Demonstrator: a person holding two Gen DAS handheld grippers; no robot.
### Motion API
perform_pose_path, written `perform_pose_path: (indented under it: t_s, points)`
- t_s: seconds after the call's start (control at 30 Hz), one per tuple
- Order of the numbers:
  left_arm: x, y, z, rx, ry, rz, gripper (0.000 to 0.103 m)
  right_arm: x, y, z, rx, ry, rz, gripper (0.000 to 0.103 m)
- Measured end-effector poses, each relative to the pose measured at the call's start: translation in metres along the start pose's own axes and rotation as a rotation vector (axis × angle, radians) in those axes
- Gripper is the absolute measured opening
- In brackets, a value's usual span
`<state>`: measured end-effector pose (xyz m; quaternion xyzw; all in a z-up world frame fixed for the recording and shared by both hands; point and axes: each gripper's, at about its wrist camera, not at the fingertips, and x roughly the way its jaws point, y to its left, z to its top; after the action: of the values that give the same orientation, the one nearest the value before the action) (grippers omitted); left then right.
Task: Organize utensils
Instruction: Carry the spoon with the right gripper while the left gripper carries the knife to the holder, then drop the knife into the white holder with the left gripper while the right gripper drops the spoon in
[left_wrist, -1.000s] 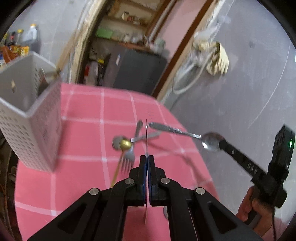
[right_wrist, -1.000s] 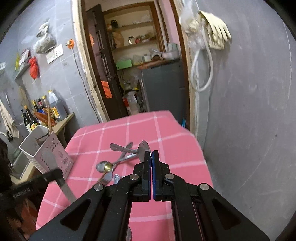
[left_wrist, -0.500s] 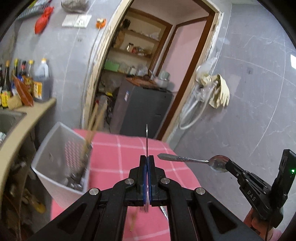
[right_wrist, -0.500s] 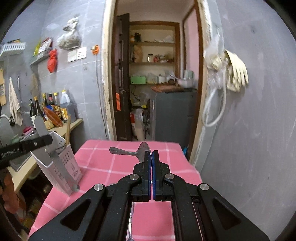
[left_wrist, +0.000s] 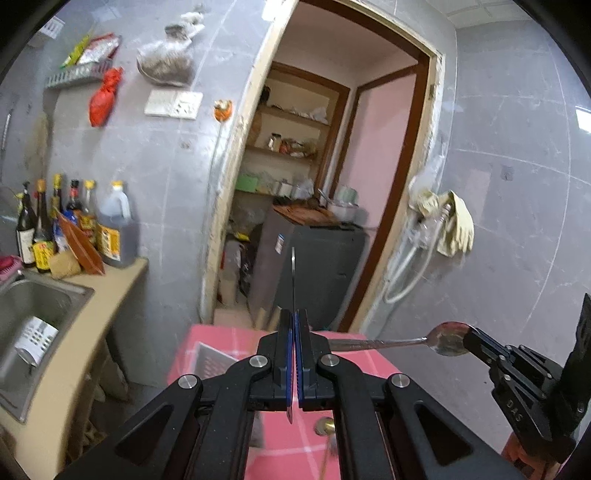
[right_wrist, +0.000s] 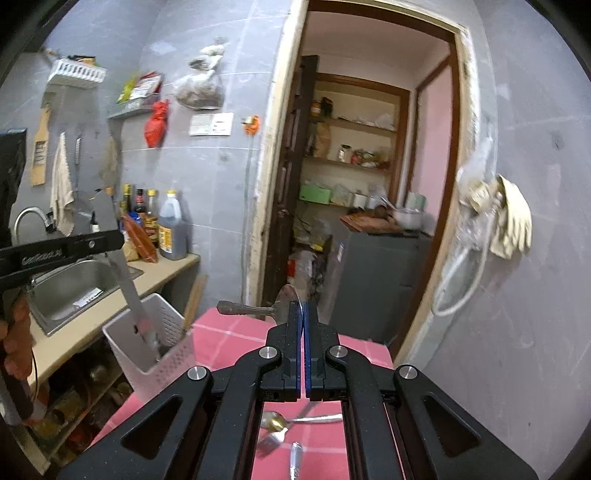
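The left tool (left_wrist: 293, 354) is clamped tight on a knife (left_wrist: 293, 275), whose thin blade is seen edge-on in its own camera, running up from between the blue pads; in the right wrist view the same knife slants down from the left tool (right_wrist: 110, 242), with its lower end inside the white perforated basket (right_wrist: 173, 354). The right tool (right_wrist: 303, 332) is likewise closed hard, pinching a spoon (right_wrist: 255, 309) by its bowl, so that the handle sticks out to the left over the far edge of the bench (right_wrist: 229, 339); from the left wrist view the spoon (left_wrist: 399, 341) lies nearly level in the air, its bowl gripped at the tip of the right tool (left_wrist: 471, 338). The basket stands at the left edge of the bench, which is covered in a pink checked cloth, just beside a counter with a steel sink (right_wrist: 70, 291) and a row of bottles (right_wrist: 162, 229) (sauces and oil, by the look of them). Low in the right wrist view, seen between the tool's arms, more utensils (right_wrist: 288, 424) lie on the cloth: a gold-bowled spoon, a fork and a silver handle close together. A hand (right_wrist: 14, 332) grips the left tool's handle at the picture's left edge.
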<state>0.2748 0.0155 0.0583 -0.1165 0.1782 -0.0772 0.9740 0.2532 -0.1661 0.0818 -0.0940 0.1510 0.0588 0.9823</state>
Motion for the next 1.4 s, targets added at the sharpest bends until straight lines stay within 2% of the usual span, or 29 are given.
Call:
perform_pose_path:
  t_s: [0.23, 0.57, 0.9, 1.07, 1.2, 1.4]
  points:
    - [-0.001, 0.024, 0.012, 0.016, 0.008, 0.057, 0.002, -0.002, 0.036, 0.011, -0.085, 0.009, 0.072, 0.001]
    - [0.016, 0.042, -0.003, 0.039, 0.071, 0.098, 0.002, 0.020, 0.078, 0.005, -0.181, 0.099, 0.126, 0.001]
    - [0.041, 0.063, -0.019, 0.031, 0.143, 0.090, 0.002, 0.059, 0.107, 0.013, -0.239, 0.132, 0.163, 0.001]
    - [0.054, 0.074, -0.018, 0.013, 0.174, 0.078, 0.002, 0.084, 0.114, 0.017, -0.208, 0.170, 0.214, 0.001]
    - [0.059, 0.086, -0.017, -0.039, 0.192, 0.051, 0.003, 0.104, 0.112, 0.014, -0.137, 0.209, 0.272, 0.002]
    - [0.060, 0.092, -0.018, -0.053, 0.202, 0.026, 0.003, 0.119, 0.105, 0.005, -0.035, 0.222, 0.334, 0.002]
